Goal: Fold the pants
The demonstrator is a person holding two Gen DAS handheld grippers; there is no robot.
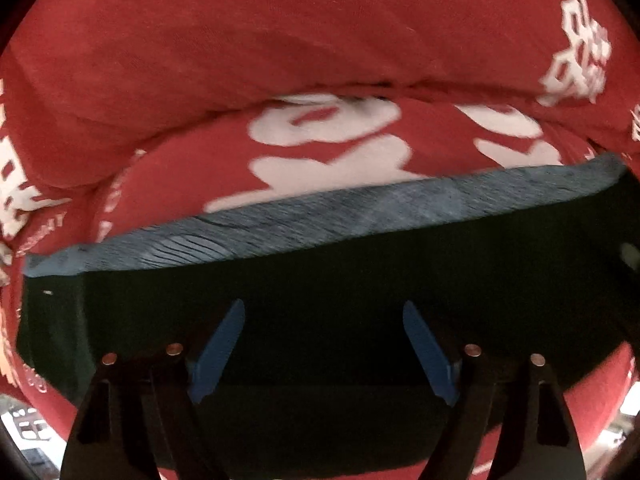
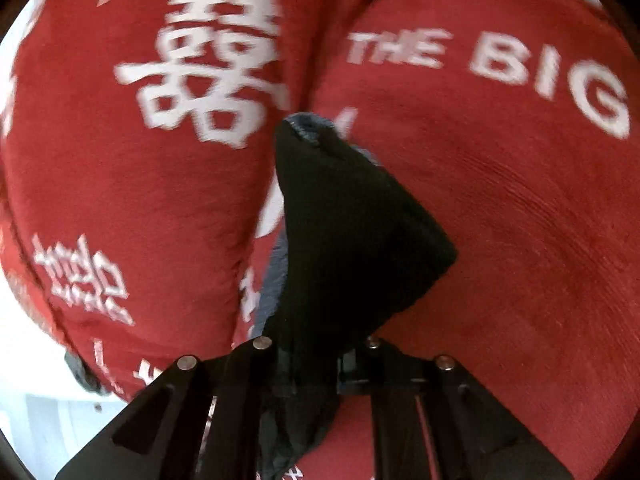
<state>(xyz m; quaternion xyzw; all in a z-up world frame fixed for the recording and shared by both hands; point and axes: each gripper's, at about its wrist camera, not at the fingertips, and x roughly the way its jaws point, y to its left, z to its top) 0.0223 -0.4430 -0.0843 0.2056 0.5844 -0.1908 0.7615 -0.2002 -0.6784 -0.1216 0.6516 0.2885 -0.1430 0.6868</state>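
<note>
The pants are dark, nearly black, with a grey-blue ribbed band along their far edge. They lie on a red cover with white lettering. My left gripper hovers over the dark cloth, its blue fingertips wide apart and empty. In the right wrist view, my right gripper is shut on a fold of the pants, which rises from the jaws in a dark peak with a grey edge.
The red cover with white characters and the words "THE BIG" fills both views and bulges in soft folds. A white floor or surface shows at the lower left of the right wrist view.
</note>
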